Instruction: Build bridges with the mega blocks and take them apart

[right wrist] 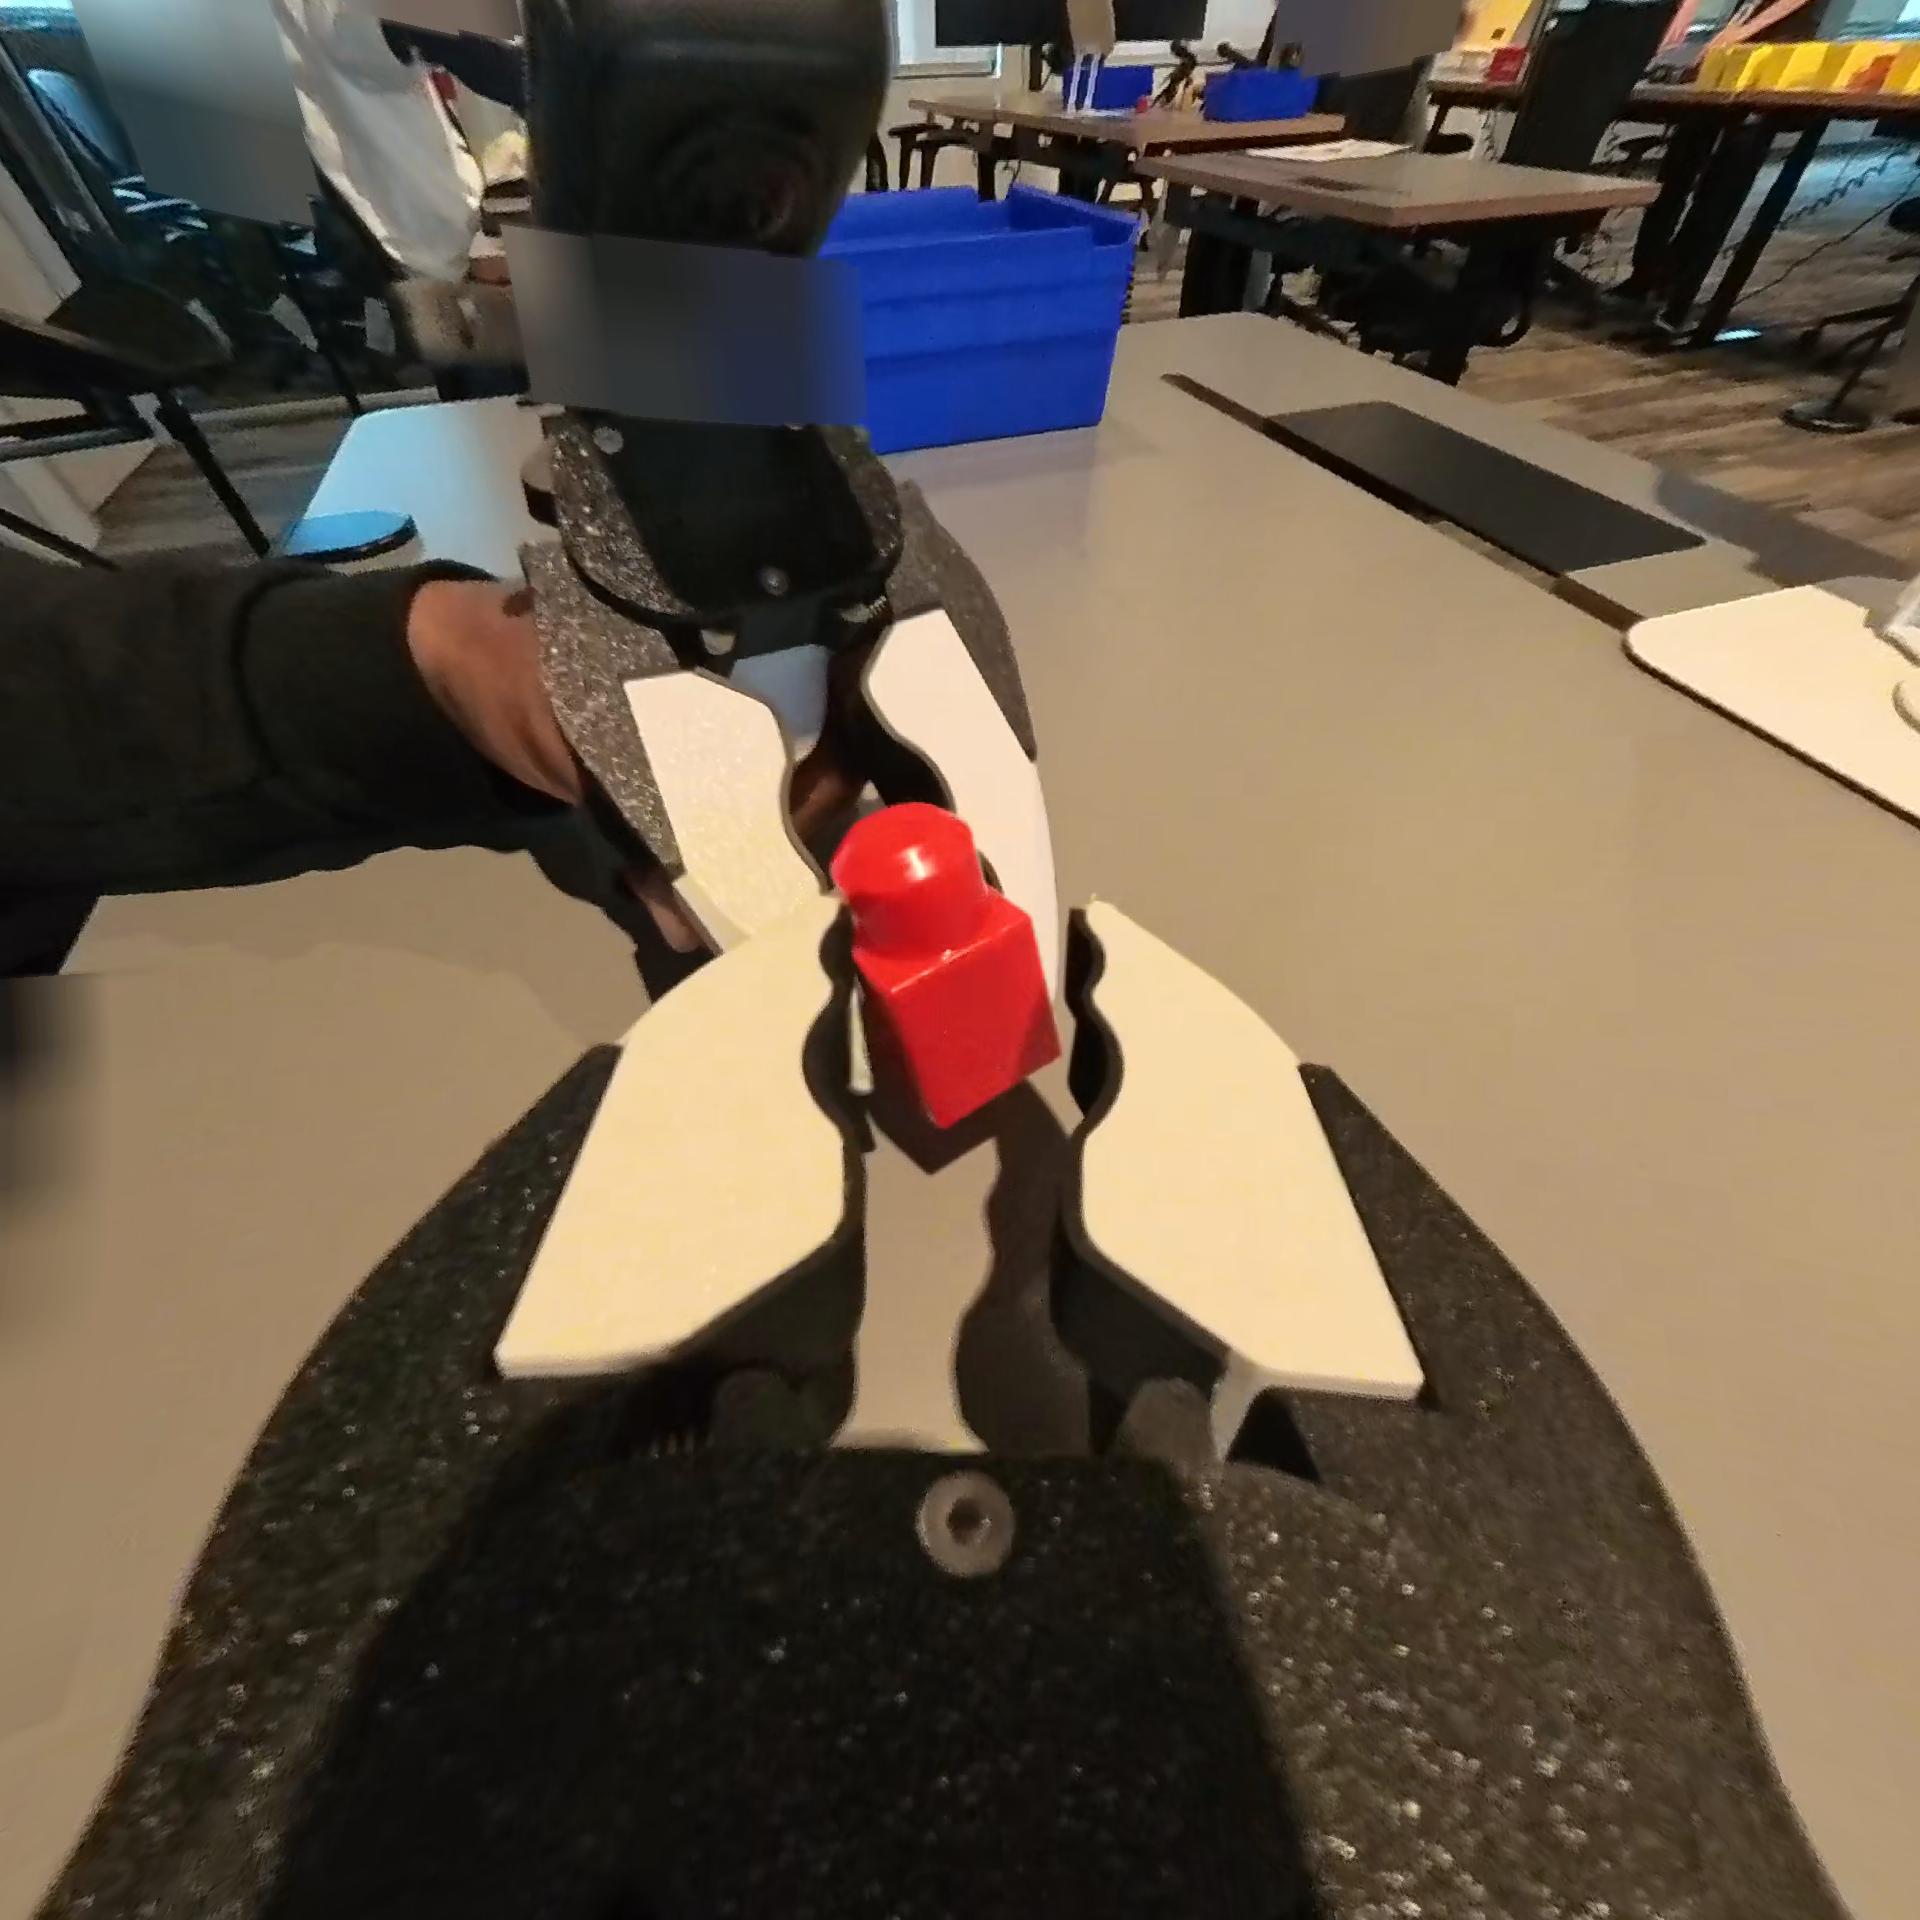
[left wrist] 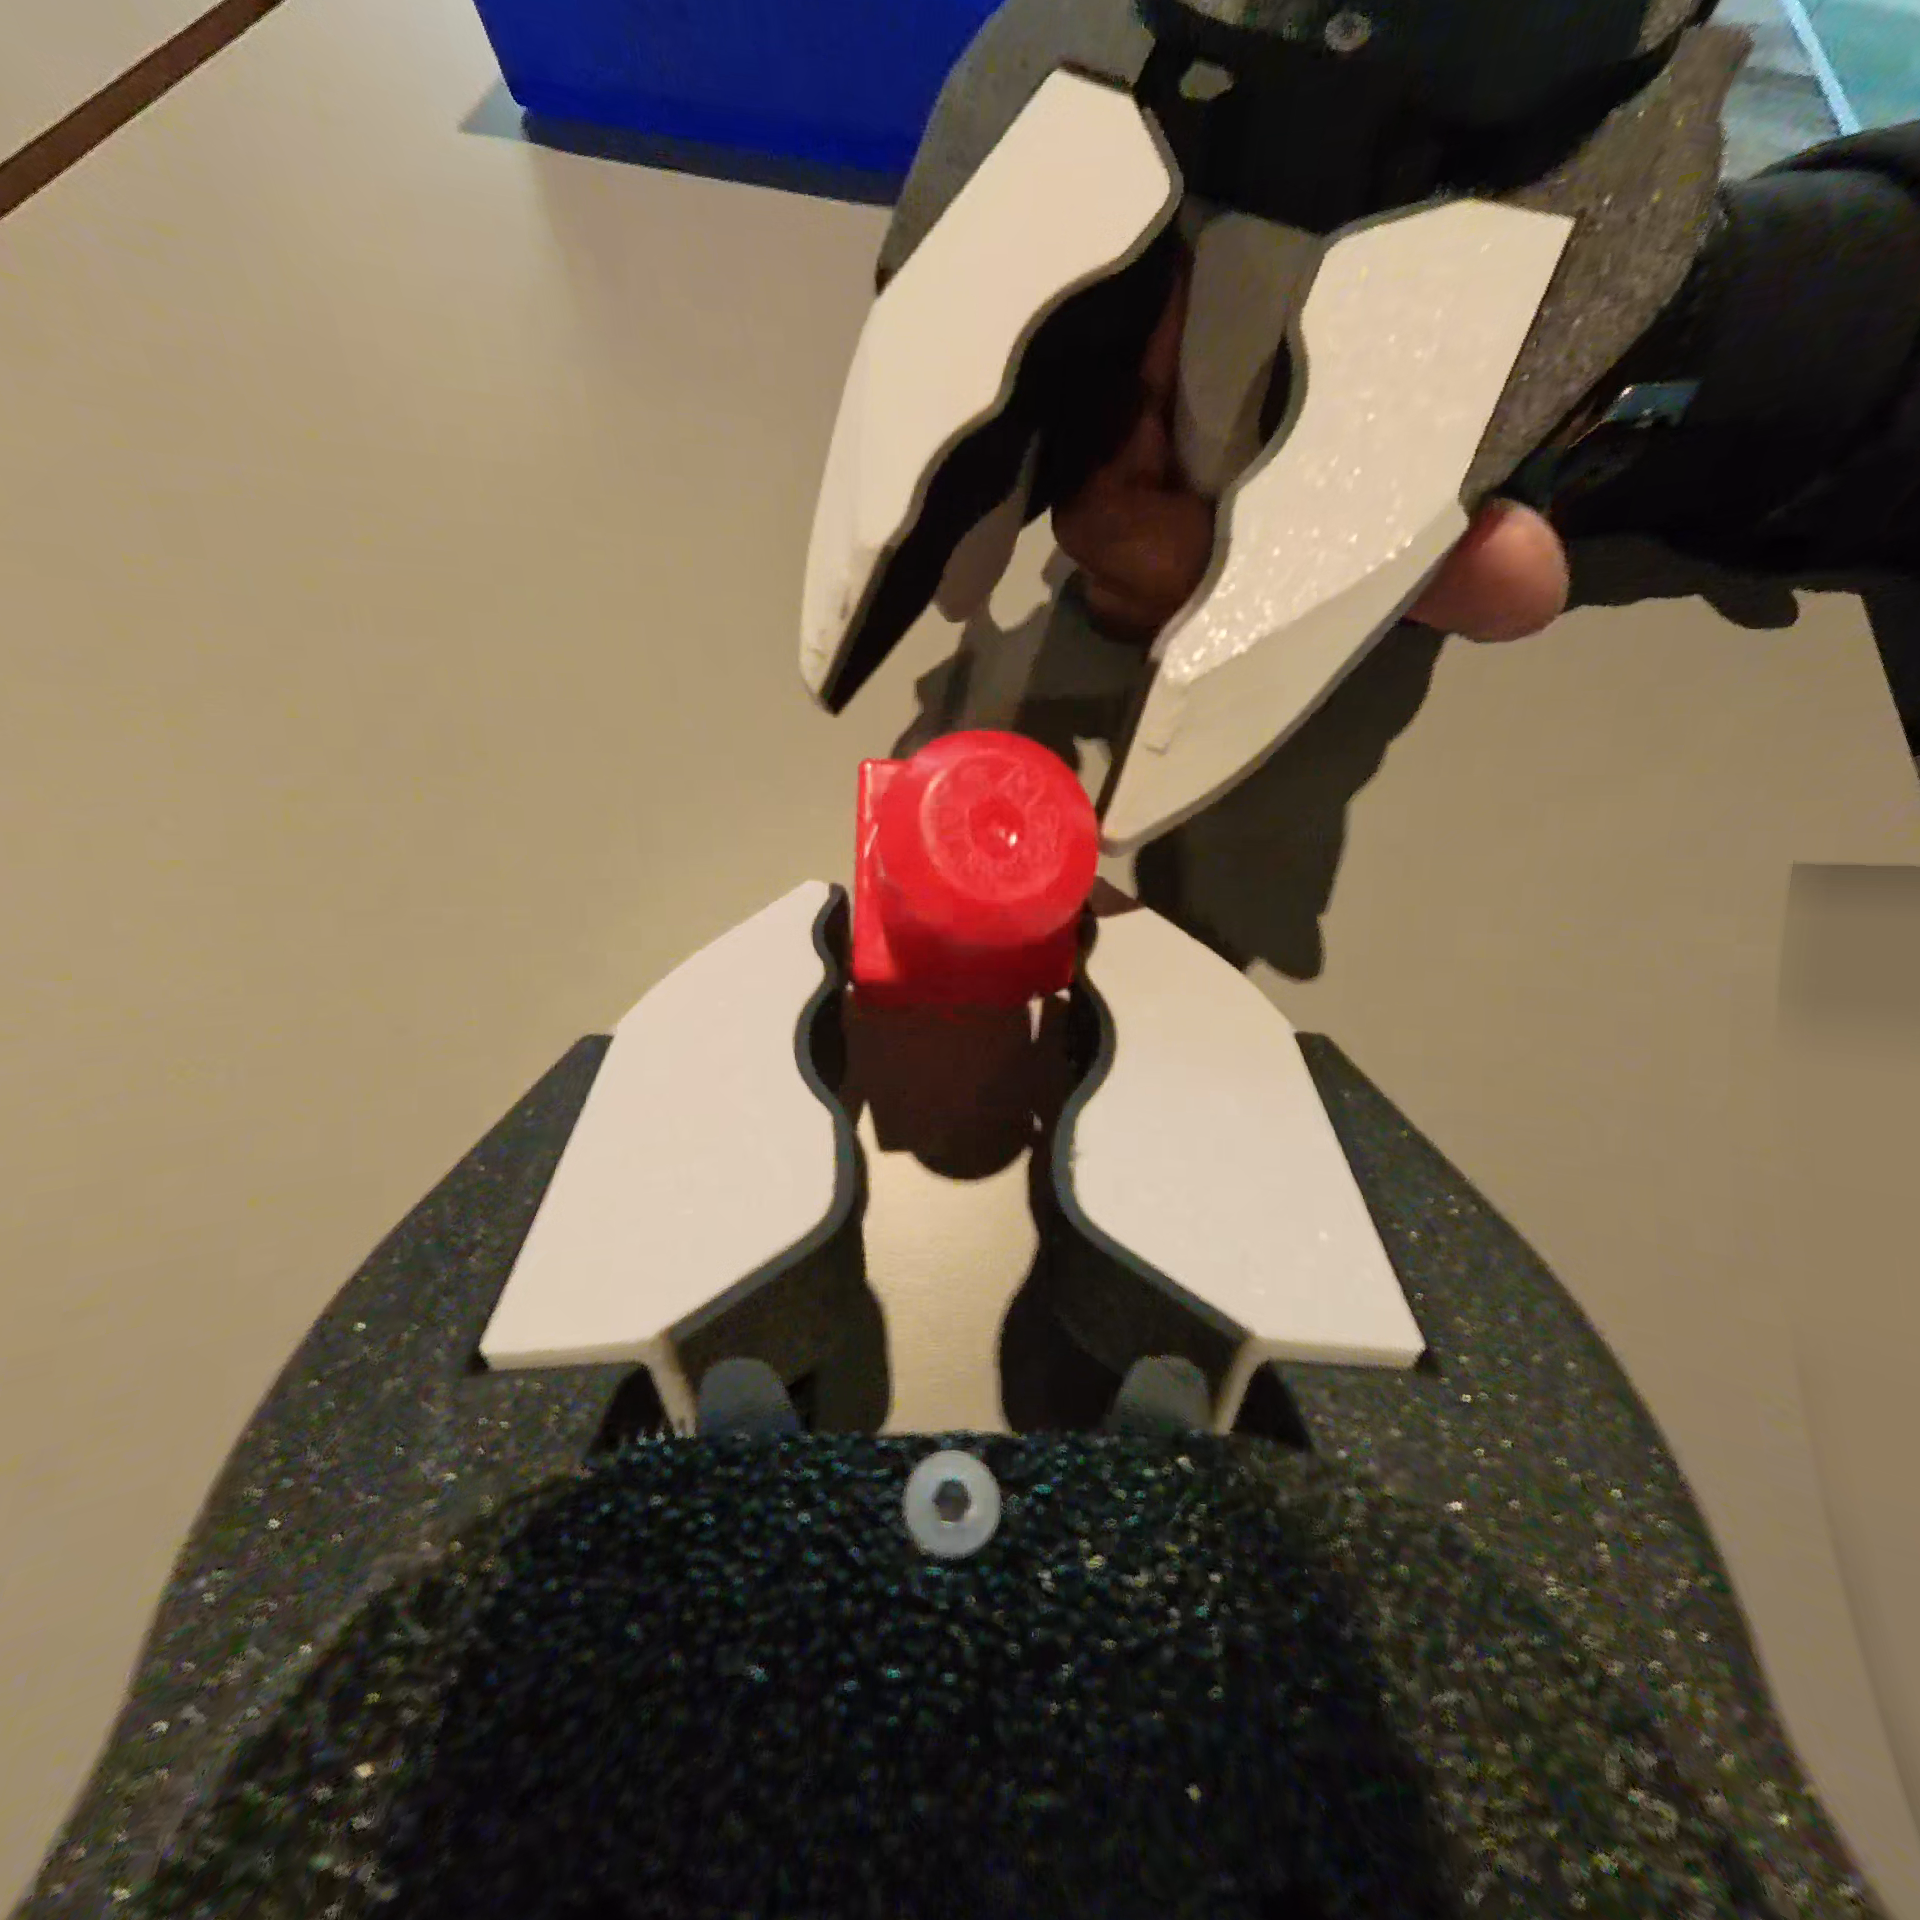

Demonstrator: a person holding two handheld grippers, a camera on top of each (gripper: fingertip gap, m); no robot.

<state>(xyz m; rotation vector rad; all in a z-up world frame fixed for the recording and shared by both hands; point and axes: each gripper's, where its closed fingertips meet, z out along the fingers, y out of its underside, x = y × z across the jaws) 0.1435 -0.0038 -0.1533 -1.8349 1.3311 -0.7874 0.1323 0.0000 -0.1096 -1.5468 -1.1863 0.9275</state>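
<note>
A single red mega block (left wrist: pixel 977 831) with one stud is held above the table. My left gripper (left wrist: pixel 961 930) is shut on the block's body, with the stud pointing up towards the camera. In the right wrist view the block (right wrist: pixel 956 1029) sits tilted between my right gripper's fingertips (right wrist: pixel 831 935). The right gripper (right wrist: pixel 961 920) is open around it, with a gap on the right side. In the left wrist view the right gripper (left wrist: pixel 974 764) comes in from above, jaws apart. The left gripper (right wrist: pixel 899 945) reaches in from the upper left.
A blue bin (right wrist: pixel 987 312) stands at the far end of the grey table (right wrist: pixel 1351 831) and shows in the left wrist view (left wrist: pixel 727 73). A black mat (right wrist: pixel 1475 488) and a white mat (right wrist: pixel 1787 675) lie to the right. Other desks stand behind. My right fingertips sit around 4 cm from my left ones.
</note>
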